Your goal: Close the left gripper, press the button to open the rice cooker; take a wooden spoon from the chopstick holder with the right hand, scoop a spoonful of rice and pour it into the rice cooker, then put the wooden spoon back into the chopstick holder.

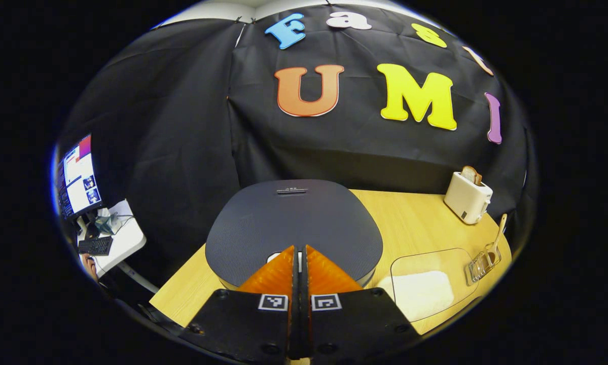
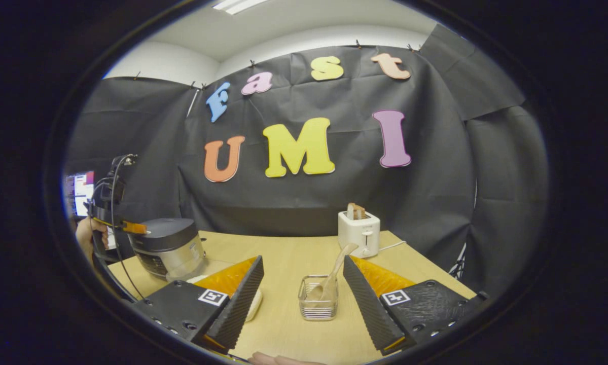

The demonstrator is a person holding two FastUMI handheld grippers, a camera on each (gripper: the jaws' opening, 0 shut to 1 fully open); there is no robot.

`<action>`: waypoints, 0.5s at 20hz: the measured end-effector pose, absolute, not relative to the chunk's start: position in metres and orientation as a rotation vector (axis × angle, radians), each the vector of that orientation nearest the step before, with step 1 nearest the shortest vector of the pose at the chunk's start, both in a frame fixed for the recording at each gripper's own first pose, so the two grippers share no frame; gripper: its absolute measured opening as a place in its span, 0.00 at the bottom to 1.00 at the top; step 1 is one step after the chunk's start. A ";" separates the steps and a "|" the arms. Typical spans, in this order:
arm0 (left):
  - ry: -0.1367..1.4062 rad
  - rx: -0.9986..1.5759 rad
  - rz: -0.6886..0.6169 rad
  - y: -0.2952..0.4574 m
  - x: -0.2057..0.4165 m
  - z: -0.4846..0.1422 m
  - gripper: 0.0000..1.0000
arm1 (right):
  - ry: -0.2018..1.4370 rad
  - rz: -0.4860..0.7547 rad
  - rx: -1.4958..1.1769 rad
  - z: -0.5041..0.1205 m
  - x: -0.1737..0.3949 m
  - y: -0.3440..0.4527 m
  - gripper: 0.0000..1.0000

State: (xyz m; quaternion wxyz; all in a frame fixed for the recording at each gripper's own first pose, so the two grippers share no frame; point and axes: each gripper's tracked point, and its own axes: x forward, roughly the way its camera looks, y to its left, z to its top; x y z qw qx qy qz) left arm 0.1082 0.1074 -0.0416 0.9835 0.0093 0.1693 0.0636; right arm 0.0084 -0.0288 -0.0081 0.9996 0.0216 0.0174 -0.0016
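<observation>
The rice cooker has a dark grey lid that is down, and it stands right before my left gripper. That gripper is shut, with nothing between its fingers. Its tips sit over a pale button at the lid's near edge; I cannot tell if they touch. In the right gripper view, the left gripper rests at the top of the rice cooker, held by a hand. My right gripper is open, facing the clear chopstick holder with the wooden spoon leaning in it.
A clear tub of white rice lies on the wooden table right of the cooker, beside the chopstick holder. A white toaster with bread stands at the back. A side desk with a monitor is off to the left.
</observation>
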 end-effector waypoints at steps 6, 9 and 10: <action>0.231 0.056 0.160 0.106 0.115 -0.007 0.04 | 0.043 -0.027 0.042 -0.011 0.010 -0.036 0.94; 0.137 0.064 0.171 0.103 0.116 0.029 0.20 | 0.045 -0.035 0.044 -0.011 0.010 -0.039 0.94; 0.114 0.064 0.180 0.101 0.116 0.039 0.34 | 0.042 -0.038 0.043 -0.010 0.011 -0.040 0.94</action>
